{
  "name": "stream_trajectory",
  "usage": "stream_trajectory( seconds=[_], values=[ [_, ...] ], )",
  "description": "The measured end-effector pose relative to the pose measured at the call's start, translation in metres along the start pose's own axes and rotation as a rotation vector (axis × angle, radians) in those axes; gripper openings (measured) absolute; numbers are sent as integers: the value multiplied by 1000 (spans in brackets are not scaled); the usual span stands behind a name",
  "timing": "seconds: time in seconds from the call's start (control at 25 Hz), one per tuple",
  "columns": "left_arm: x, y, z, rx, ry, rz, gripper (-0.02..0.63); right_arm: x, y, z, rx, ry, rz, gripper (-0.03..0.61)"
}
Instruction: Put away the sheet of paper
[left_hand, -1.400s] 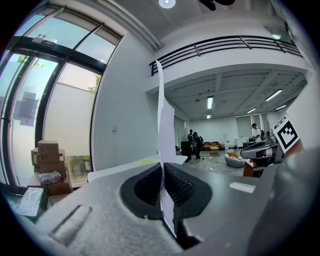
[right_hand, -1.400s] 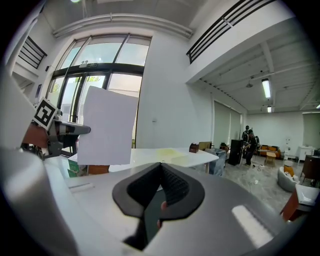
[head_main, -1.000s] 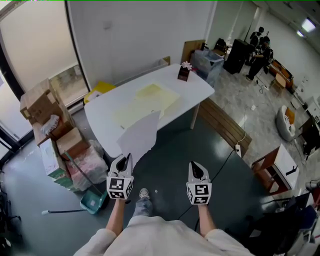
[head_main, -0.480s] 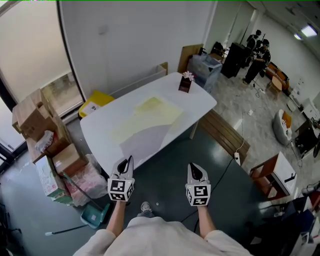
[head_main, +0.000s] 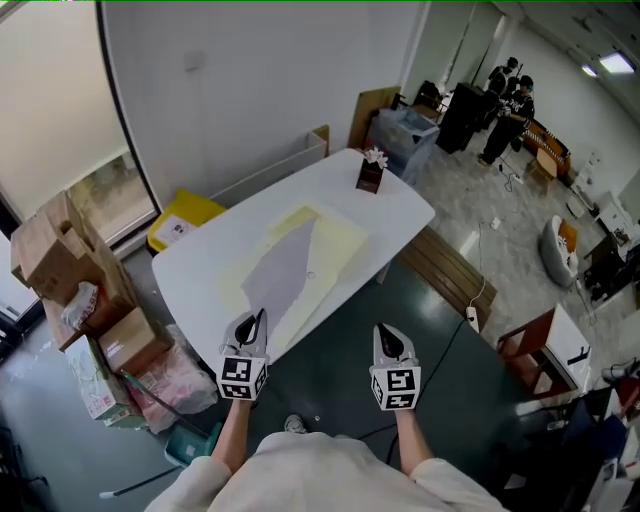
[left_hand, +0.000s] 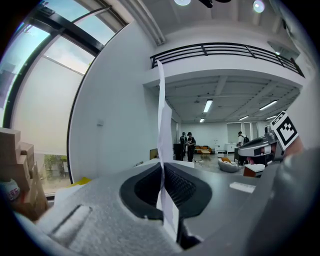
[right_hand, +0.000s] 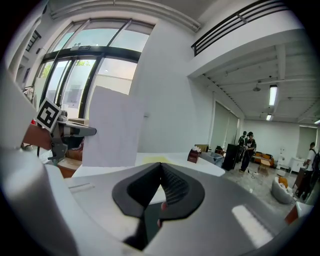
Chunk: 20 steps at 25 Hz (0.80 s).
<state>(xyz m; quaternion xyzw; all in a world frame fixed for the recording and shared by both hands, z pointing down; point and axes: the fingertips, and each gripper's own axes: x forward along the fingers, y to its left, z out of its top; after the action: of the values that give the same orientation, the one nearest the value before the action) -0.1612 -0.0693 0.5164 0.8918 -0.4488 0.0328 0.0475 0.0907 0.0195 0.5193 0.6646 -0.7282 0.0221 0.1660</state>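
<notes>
The left gripper (head_main: 254, 320) clamps the thin white sheet of paper (head_main: 281, 272) upright near the white oval table (head_main: 195, 272), while the right gripper (head_main: 389, 336) is closed and empty.

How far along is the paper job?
Done: the sheet of paper is picked up, pinched edge-on in the shut left gripper. In hand: it is held upright at the near edge of the white table, which has yellow sheets on it. Left: it is not yet set down anywhere. The right gripper is shut and empty.
</notes>
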Motion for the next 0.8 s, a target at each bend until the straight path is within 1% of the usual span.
stream_trajectory(
  seconds=[0.16, 0.28, 0.52, 0.68, 0.8],
  values=[
    [16, 4, 4, 65, 12, -10, 5, 8, -4, -2, -1, 13, -6, 2],
    [28, 7, 4, 72, 10, -13, 5, 15, -10, -6, 4, 21, -10, 2],
    [50, 6, -2, 80, 36, -18, 5, 28, -27, -19, 42, 31, -19, 2],
    [72, 2, -1, 103, 51, -10, 5, 51, -41, -23, 64, 26, 1, 2],
    [90, 6, 1, 116, 54, 11, 5, 76, -50, -23, 73, 17, 26, 2]
  ],
)
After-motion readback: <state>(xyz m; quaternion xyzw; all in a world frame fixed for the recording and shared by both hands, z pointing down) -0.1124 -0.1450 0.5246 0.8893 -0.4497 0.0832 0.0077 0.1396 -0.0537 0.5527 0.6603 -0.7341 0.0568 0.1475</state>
